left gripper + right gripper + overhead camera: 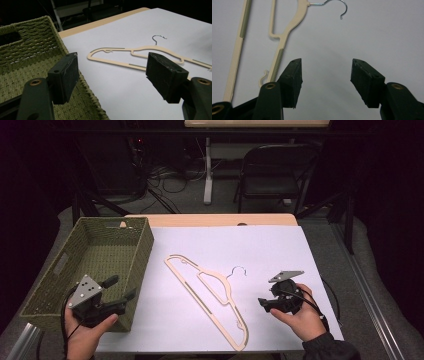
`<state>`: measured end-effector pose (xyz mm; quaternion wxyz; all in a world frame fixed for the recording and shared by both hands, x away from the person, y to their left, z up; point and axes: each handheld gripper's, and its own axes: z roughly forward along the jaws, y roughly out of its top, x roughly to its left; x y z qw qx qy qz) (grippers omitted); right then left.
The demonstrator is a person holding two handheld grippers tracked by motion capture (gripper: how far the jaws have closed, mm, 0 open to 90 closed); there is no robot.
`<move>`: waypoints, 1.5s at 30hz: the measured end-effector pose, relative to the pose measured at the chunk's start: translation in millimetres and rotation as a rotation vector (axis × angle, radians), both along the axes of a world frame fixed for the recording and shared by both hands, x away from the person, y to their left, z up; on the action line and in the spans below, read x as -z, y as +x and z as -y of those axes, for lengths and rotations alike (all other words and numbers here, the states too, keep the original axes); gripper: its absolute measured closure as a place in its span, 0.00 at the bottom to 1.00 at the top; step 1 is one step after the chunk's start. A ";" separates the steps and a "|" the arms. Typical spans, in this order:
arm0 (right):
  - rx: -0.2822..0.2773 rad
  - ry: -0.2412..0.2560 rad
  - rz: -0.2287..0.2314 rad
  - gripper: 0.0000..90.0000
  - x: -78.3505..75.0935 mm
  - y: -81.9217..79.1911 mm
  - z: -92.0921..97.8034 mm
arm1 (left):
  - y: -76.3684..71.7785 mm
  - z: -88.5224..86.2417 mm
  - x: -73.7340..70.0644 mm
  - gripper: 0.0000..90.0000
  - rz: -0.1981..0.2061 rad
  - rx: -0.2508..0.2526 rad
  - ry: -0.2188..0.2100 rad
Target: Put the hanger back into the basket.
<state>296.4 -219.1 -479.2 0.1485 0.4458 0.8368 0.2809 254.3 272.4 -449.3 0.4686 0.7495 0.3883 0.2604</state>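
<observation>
Two hands enter from the near edge of the table [210, 220], each carrying a hand-held gripper. Left hand [87, 332] grasps the left hand-held gripper [122, 289], which sits over the near right corner of the woven green basket [132, 245]; its jaws stand wide apart with nothing between them, one over the basket's rim and one over the white sheet [260, 255] in the left gripper view. Right hand [300, 315] grasps the right hand-held gripper [262, 302], set on the far side of the hanger from the basket, just beside the hanger's near end; its jaws are likewise apart and empty, pointing across bare sheet.

Cream hanger [207, 292] lies flat on the white sheet, to the right of the basket and apart from it, running diagonally from a far end near the basket's right wall to a near end close to the table's front edge. Its metal hook [237, 270] points away from the basket. Neither hand-held gripper touches the hanger.

Beyond the table, a dark folding chair [272, 170] and a tangle of cables [165, 175] occupy the floor.
</observation>
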 end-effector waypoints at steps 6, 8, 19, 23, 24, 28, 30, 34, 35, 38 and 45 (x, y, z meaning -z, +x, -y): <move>-0.025 -0.064 -0.053 0.47 -5.9 10.7 -7.5 | -0.8 7.3 0.8 0.30 -0.004 0.027 0.007; -0.026 -0.079 -0.065 0.48 -6.6 15.3 -9.8 | -1.2 9.4 1.1 0.30 -0.007 0.033 0.008; -0.044 -0.133 -0.144 0.52 -10.3 36.4 -25.0 | -2.6 27.5 4.0 0.30 -0.014 0.089 0.020; -0.065 -0.137 -0.140 0.53 -8.1 42.0 -34.7 | -2.6 33.9 5.9 0.30 -0.021 0.108 0.021; -0.068 -0.133 -0.122 0.54 -5.8 43.0 -37.8 | -2.6 35.0 6.2 0.30 -0.023 0.110 0.022; -0.103 -0.176 -0.171 0.55 -7.8 46.6 -46.7 | -3.0 41.6 8.4 0.30 -0.026 0.128 0.021; -0.109 -0.197 -0.192 0.55 -8.5 48.0 -51.5 | -3.2 45.1 9.5 0.30 -0.029 0.139 0.027; -0.143 -0.184 -0.200 0.56 -6.6 53.2 -60.1 | -4.0 52.8 12.5 0.30 -0.036 0.162 0.040; -0.150 -0.203 -0.218 0.57 -7.8 54.6 -62.6 | -4.1 54.9 13.5 0.30 -0.036 0.169 0.047; -0.182 -0.230 -0.263 0.57 -8.2 59.6 -70.3 | -4.7 59.3 16.1 0.31 -0.043 0.180 0.046; -0.222 -0.258 -0.310 0.56 -5.6 68.7 -82.5 | -6.4 67.8 20.8 0.31 -0.051 0.201 0.056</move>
